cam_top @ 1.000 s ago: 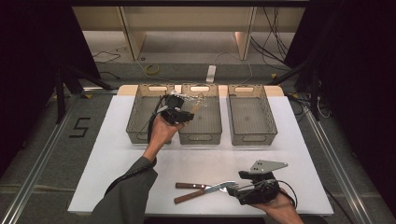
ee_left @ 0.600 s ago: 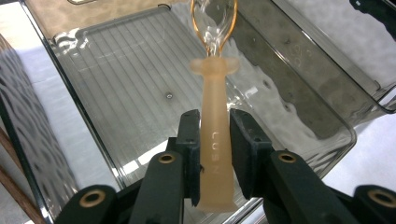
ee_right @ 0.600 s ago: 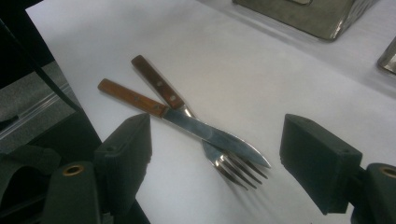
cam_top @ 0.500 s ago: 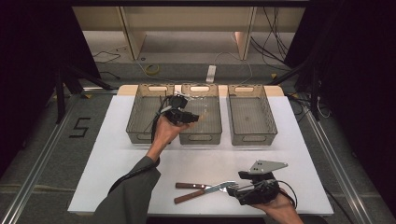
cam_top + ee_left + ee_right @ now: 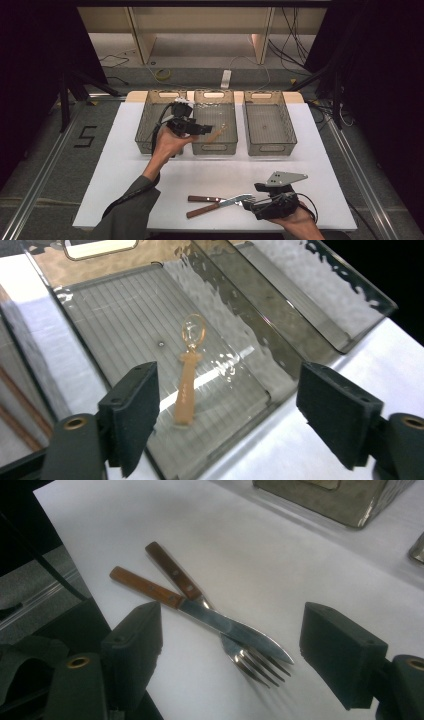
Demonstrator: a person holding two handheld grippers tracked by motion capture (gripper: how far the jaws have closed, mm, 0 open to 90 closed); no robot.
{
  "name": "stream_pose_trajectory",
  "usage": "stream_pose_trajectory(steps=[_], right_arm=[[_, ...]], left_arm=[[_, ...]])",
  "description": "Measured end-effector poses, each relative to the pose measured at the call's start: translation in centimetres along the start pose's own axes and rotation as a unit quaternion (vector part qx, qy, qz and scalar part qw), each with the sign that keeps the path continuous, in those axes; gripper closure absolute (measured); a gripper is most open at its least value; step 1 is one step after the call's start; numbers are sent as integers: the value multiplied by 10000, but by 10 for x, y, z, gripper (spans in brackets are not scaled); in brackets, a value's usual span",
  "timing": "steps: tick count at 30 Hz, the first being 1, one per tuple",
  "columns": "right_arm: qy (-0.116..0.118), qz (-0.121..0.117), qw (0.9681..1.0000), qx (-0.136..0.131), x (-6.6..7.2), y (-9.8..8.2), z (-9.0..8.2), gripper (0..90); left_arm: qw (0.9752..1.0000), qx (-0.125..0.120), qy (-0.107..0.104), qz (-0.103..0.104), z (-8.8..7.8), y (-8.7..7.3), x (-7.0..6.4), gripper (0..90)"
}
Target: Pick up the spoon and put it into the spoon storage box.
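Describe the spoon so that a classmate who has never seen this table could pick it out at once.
On the white table stand three clear bins in a row at the far edge. The spoon lies flat in the middle bin, alone there. Unlike the steel, wooden-handled knife and fork crossed near the front, it is pale orange plastic.
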State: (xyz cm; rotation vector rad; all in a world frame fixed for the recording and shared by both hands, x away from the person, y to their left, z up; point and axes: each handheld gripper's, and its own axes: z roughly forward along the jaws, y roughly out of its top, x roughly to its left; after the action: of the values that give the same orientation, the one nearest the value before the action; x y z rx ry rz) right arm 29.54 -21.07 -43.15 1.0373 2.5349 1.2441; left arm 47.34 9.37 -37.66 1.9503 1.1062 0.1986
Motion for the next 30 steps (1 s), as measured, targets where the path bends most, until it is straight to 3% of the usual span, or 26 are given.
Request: stream_pose_trajectory(steps=[2,5,8,14,30], right_arm=[[14,-32,10000,3,1,2,1,260],[39,-97,9999,17,1,5,2,260],[46,-111,9999,24,3,7,4,261],[28,-142,9999,12,4,8,3,262],[-48,-63,10000,-10,1,0,0,262]], left_arm=[[9999,-104,-39,-34,-8,-7,-2,225],[9999,-29,1,130,-17,-19,-5,211],[9998,-96,-17,155,-28,-31,-6,207],[9995,13,-33,320,-44,-45,-13,198],[9955,410,-223,826,-54,-69,-41,168]])
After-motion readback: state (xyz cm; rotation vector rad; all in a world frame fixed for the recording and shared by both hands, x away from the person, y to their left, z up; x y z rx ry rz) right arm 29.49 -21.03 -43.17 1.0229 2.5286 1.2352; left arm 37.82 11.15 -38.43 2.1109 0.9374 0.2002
